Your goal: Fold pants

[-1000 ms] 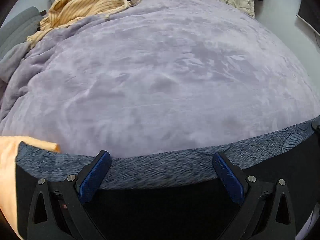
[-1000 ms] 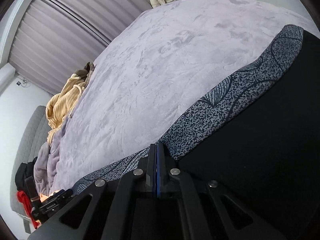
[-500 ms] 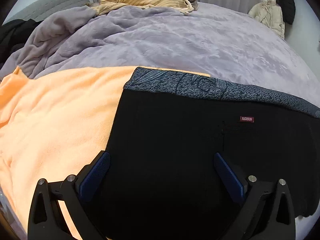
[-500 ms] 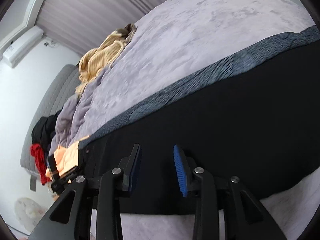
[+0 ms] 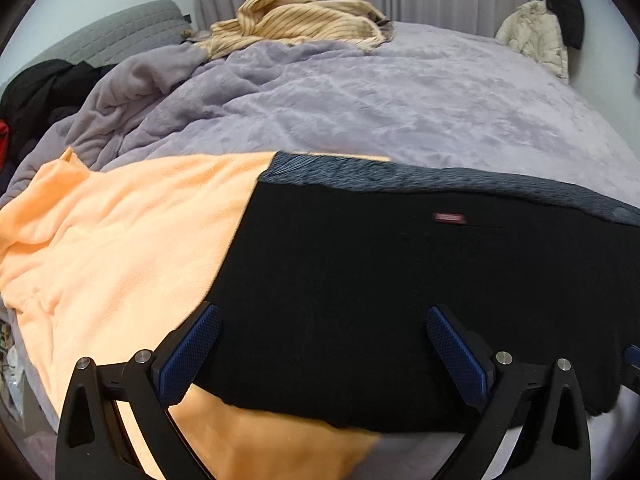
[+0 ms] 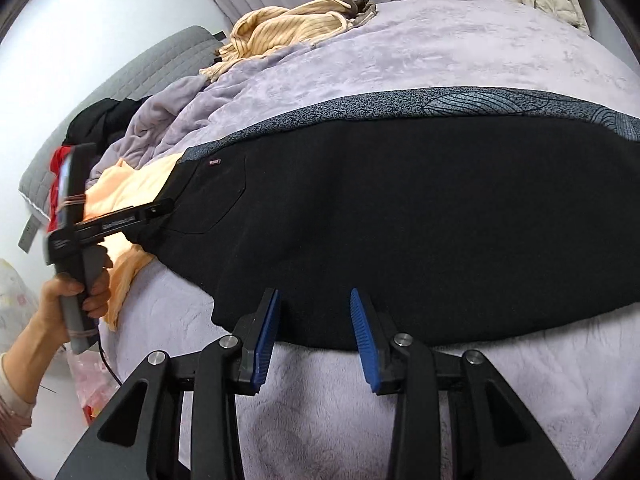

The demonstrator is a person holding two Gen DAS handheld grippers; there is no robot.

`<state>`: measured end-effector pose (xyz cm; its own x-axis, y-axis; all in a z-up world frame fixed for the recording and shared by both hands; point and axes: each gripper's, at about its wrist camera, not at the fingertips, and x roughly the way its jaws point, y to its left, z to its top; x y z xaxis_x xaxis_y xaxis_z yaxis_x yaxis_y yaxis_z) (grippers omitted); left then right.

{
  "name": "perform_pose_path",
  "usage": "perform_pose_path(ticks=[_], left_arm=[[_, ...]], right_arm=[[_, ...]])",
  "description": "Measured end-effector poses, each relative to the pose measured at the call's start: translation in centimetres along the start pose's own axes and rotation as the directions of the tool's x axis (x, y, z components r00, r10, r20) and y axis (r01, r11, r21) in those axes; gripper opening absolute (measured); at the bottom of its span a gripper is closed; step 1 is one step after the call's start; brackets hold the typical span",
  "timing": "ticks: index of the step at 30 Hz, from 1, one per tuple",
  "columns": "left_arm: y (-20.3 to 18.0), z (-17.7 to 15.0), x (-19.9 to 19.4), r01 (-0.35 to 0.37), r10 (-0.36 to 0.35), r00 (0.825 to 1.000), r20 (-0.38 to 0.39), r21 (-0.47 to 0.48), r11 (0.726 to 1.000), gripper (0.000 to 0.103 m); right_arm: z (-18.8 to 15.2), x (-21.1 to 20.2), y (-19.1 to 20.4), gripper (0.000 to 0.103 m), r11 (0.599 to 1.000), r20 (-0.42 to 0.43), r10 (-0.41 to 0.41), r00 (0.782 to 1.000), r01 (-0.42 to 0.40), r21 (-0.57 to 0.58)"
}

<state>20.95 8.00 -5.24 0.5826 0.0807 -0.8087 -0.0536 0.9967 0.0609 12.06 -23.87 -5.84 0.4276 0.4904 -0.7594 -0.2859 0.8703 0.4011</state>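
Black pants (image 5: 400,280) with a grey patterned waistband (image 5: 440,182) lie folded and flat on the lilac bed cover (image 5: 400,92), partly over an orange fleece cloth (image 5: 120,240). My left gripper (image 5: 323,312) hovers wide open above the pants' near left part, holding nothing. In the right wrist view the same pants (image 6: 400,208) spread across the bed. My right gripper (image 6: 315,294) sits at their near edge, its jaws opening, with only the pants' hem behind the gap and nothing pinched. The left gripper (image 6: 160,210) shows there too, held by a hand (image 6: 72,292) at the pants' left end.
A striped beige garment (image 5: 296,20) is heaped at the head of the bed beside a grey headboard (image 5: 120,36). Dark and red clothes (image 5: 36,92) lie at the far left. A pale jacket (image 5: 536,36) hangs at the back right. Bare cover (image 6: 480,380) lies in front of the pants.
Both grippers drew back from the waistband to the pants' near edge. The right jaws went from shut to open. The left jaws stayed open.
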Motion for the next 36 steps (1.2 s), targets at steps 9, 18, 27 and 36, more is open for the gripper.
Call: perform_pose_path(ticks=[9, 18, 27, 36], left_arm=[[-12.5, -0.8, -3.9, 0.218, -0.221, 0.975, 0.015, 0.134, 0.967, 0.103], [-20.1, -4.0, -5.2, 0.255, -0.246, 0.967, -0.065, 0.259, 0.932, 0.103], [-24.0, -1.8, -8.0, 0.313, -0.313, 0.948, -0.05, 0.291, 0.904, 0.103], [-33.0, 1.3, -7.9, 0.357, -0.354, 0.933, -0.072, 0.336, 0.872, 0.103]], right_arm=[[-1.0, -3.2, -3.1, 0.04, 0.985, 0.036, 0.068, 0.997, -0.073, 0.156], [-4.2, -10.4, -7.5, 0.055, 0.965, 0.1, -0.022, 0.995, -0.005, 0.263], [-3.4, -20.0, -14.8, 0.055, 0.927, 0.266, -0.149, 0.952, 0.04, 0.374], [-2.3, -27.0, -24.7, 0.055, 0.833, 0.335, -0.334, 0.881, 0.11, 0.542]])
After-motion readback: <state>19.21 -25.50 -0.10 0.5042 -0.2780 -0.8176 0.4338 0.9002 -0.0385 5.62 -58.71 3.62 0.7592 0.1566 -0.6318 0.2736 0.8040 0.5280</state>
